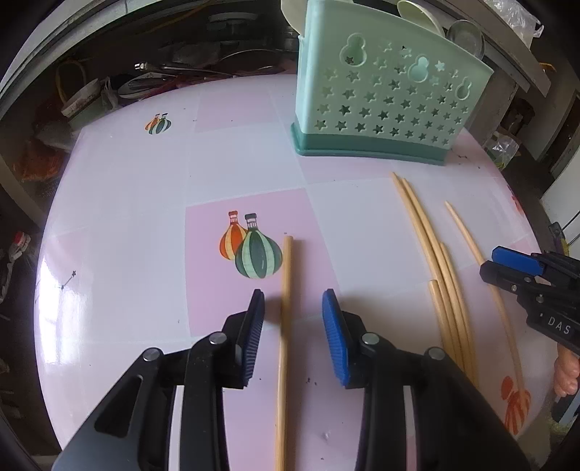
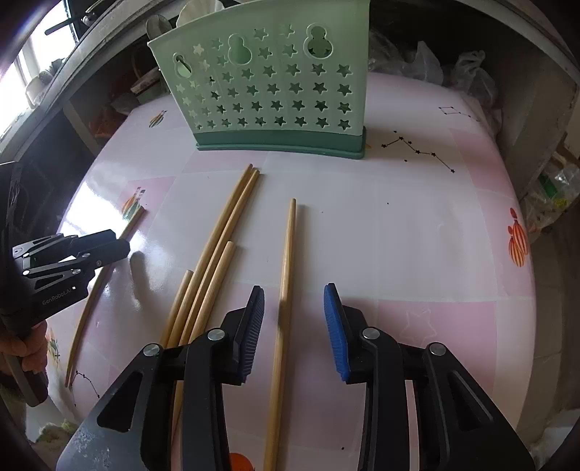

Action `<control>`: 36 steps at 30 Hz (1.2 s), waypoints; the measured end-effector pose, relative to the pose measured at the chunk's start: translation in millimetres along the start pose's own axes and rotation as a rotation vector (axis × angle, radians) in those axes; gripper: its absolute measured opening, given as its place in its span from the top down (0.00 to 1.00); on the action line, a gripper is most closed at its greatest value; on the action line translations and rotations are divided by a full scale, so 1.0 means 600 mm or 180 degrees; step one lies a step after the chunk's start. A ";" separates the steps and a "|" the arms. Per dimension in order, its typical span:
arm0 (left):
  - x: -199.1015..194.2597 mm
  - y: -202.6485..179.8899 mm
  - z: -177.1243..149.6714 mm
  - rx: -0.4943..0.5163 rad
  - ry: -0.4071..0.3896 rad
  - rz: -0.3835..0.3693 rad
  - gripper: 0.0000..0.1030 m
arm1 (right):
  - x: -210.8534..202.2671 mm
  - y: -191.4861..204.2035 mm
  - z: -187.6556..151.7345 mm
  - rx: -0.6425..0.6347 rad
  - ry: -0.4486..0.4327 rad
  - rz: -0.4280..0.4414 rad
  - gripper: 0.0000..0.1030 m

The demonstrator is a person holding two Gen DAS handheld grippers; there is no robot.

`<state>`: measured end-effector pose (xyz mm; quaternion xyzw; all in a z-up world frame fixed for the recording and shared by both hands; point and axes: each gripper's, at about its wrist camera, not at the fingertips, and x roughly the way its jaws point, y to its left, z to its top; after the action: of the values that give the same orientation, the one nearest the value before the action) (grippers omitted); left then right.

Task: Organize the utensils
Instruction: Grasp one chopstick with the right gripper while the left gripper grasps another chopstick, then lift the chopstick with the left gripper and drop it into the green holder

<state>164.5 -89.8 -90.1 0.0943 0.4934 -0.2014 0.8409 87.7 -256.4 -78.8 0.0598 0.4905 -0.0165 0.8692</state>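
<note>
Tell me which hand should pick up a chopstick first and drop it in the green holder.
Either, but right has a slight edge. Both the left gripper and right gripper straddle a chopstick with jaws open, but the holder stands straight ahead of the right one.

Crumpled plastic bags (image 2: 467, 72) lie behind the balloon-printed tablecloth (image 1: 127, 203).

Bright daylight glares off tabletop (image 2: 108, 203); edges bulge.

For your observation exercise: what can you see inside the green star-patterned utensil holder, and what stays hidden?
Above the utensil holder rim, pale spoon bowls and a round metal piece stick up. Through the star holes only dark gaps show; handles and anything lower are hidden by its wall.
</note>
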 end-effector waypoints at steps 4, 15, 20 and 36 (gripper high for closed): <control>0.008 -0.003 0.009 0.0111 -0.0001 0.0074 0.74 | 0.010 0.011 0.009 -0.0177 -0.0014 -0.0136 0.75; 0.021 0.005 0.029 0.0058 -0.0091 0.0192 0.95 | 0.018 0.029 0.020 -0.0406 -0.0067 -0.0213 0.93; 0.020 0.011 0.029 -0.0062 -0.0168 0.0106 0.95 | 0.016 0.020 0.020 -0.0257 -0.0084 -0.0126 0.95; -0.212 0.043 0.039 -0.0468 -0.1332 -0.0419 0.95 | -0.200 -0.040 0.040 0.0448 -0.1148 0.0582 0.96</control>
<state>139.4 -43.6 31.0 -0.0434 0.3267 -0.2345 0.9146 43.6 -286.7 34.0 0.1607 0.3172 0.0178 0.9345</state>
